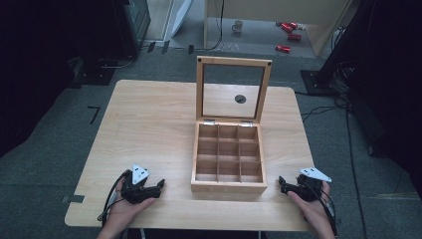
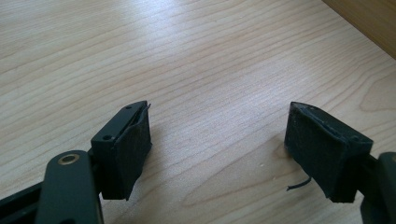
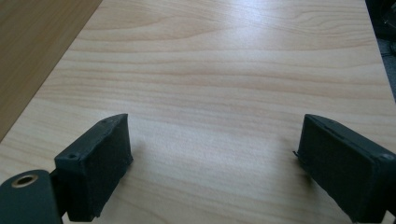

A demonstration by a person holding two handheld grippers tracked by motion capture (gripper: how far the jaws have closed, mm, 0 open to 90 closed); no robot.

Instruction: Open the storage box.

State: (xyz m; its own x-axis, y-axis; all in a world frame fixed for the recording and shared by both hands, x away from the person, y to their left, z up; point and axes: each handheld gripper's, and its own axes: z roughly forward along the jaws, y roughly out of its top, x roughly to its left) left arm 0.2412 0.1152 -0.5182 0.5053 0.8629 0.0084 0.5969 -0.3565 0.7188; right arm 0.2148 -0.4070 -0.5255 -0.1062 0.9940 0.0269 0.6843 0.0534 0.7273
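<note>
You are resting both grippers, left and right, wide-jawed and empty, flanking the box, whose upright lid risks toppling shut if bumped.

table pale wood grain, smooth, faint sheen; box light wood, matt, lid wood frame with clear pane; left gripper and right gripper matt black, pads rough and fuzzy-looking; brass-looking rivet
</note>
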